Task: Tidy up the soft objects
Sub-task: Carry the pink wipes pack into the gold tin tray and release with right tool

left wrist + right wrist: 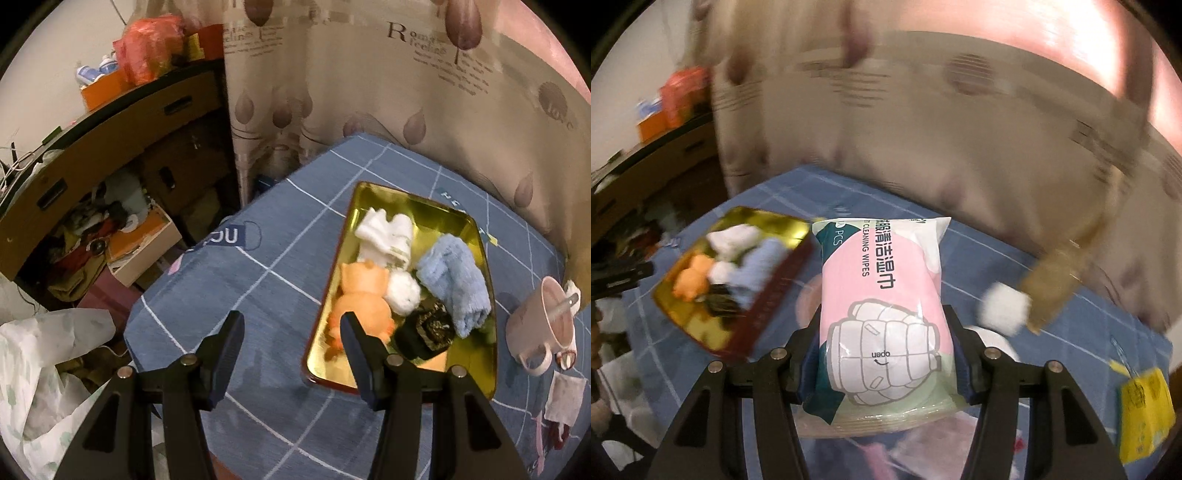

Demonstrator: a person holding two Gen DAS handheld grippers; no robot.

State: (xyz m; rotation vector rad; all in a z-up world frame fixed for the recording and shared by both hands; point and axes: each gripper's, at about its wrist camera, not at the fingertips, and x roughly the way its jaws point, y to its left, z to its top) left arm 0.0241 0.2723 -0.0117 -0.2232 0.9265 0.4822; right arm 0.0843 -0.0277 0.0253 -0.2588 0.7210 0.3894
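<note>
On the blue checked tablecloth (pixel 258 295) sits the gold tray (pixel 373 195), already holding white socks (pixel 388 236), a blue towel (pixel 454 280), an orange plush toy (pixel 364 299), a white pompom (pixel 402 291) and a dark bundle (pixel 424 328). Our left gripper (pixel 291 325) hangs spread and empty, its right finger crossing the tray's edge at about seven o'clock of the tray. Our right gripper (pixel 882 325) is clamped on the pack of wipes (pixel 882 291), carried above the cloth, with the tray at nine o'clock of the pack in the right view. To place it well, we judge we should swing the pack over the tray's bare near end, lower it flat, and let go only once it rests, keeping the left fingers out of the way. A pink cup (pixel 539 325) stands at three o'clock of the tray.
</note>
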